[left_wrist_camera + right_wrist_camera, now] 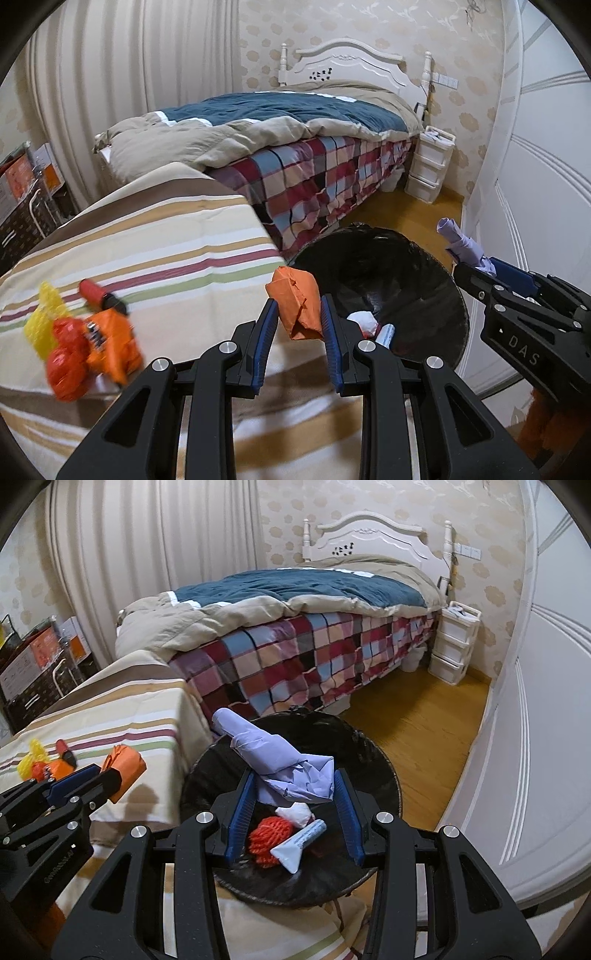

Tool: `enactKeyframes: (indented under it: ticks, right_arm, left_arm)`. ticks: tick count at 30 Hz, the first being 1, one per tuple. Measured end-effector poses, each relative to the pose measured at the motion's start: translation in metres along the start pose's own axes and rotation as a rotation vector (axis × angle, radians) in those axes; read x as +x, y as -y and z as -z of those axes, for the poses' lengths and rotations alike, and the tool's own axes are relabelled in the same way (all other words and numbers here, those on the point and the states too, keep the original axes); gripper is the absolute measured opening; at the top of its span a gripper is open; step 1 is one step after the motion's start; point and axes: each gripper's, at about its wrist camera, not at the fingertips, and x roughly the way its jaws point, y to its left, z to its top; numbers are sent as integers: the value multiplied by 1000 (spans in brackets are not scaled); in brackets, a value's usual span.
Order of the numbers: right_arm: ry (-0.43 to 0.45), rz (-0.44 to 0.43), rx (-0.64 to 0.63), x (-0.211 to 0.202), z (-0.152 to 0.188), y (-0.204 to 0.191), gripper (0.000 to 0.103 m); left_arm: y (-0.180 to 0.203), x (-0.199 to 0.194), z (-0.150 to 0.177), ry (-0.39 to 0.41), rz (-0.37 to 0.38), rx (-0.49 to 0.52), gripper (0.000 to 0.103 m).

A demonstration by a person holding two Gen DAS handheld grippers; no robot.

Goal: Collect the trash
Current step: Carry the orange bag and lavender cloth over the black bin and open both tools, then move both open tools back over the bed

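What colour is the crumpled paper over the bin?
Pale purple paper, held by the right hand-held gripper; clearest in the right wrist view.

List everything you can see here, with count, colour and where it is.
orange paper wad: 1, orange, between left fingers
lilac paper: 1, lilac, between right fingers, above bin
bin: 1, black-lined, on floor beside table
bin contents: red net, white wad, white tube
table litter: yellow, red and orange, on striped cloth
bed: 1, checked cover
drawer unit: 1, white, by bed
left gripper: 1, black, blue pads
right gripper: 1, black, blue pads
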Motion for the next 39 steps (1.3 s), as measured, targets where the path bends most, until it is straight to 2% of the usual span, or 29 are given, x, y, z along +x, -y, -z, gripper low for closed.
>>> enactKeyframes:
  ticks: [12, 24, 25, 27, 28, 30, 33, 39]
  right_arm:
    - [-42, 18, 41, 35, -2, 22, 42]
    - [-58, 27, 63, 47, -3, 32, 42]
    - [-59, 28, 63, 47, -3, 33, 42]
    - [-60, 32, 62, 48, -3, 34, 43]
    - [-58, 37, 63, 48, -3, 34, 43]
    - [-55, 45, 69, 46, -3, 36, 44]
    - [-48, 55, 81, 43, -3, 39, 52]
    - [-29, 63, 84, 34, -5, 37, 58]
  left_arm:
    - [24, 46, -14, -60, -12, 40, 27]
    - [33, 56, -21, -77, -23, 48, 30]
    - [33, 56, -21, -79, -26, 51, 32]
    - [33, 56, -21, -78, -27, 51, 45]
    - [33, 56, -22, -75, -30, 49, 47]
    - [32, 55, -22, -69, -36, 42, 60]
    - [28, 51, -22, -63, -39, 27, 70]
    - [18, 37, -20, -53, -57, -2, 76]
